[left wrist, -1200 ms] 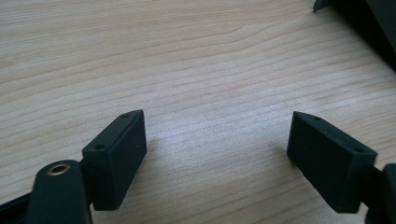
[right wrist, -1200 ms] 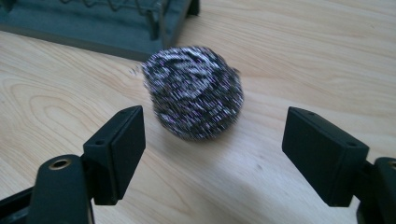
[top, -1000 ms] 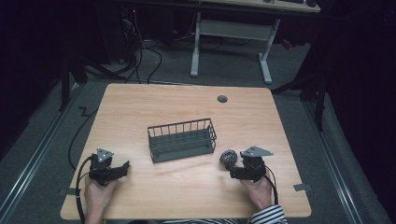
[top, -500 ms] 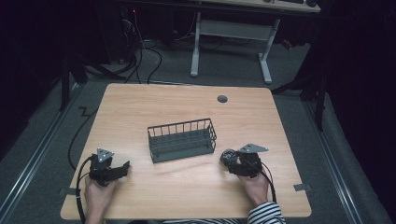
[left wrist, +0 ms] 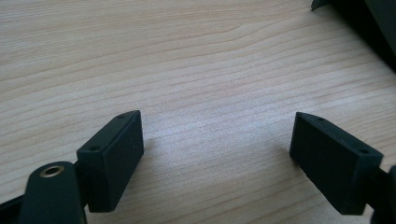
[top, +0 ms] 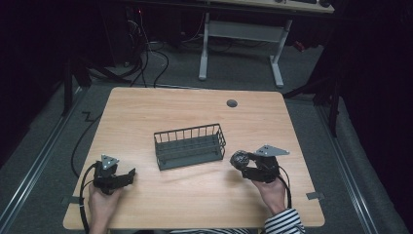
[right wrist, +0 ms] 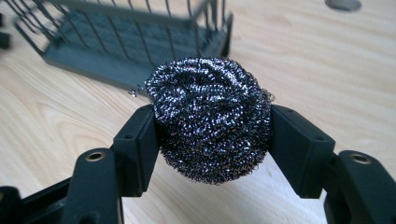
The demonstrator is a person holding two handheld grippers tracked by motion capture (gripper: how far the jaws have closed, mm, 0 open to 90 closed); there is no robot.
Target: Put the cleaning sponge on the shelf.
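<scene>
high view: our right hand-held gripper had lifted off the desk, pinching the steel scourer. the basket likely came next. our left hand-held gripper rested, spread.

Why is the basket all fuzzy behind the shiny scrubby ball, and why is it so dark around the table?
In the right gripper view the camera focuses on the steel wool ball held close in the right gripper, so the wire basket farther back blurs. In the high view light falls mostly on the table, leaving the floor and room dim. In the left gripper view the wood grain looks sharp.
</scene>
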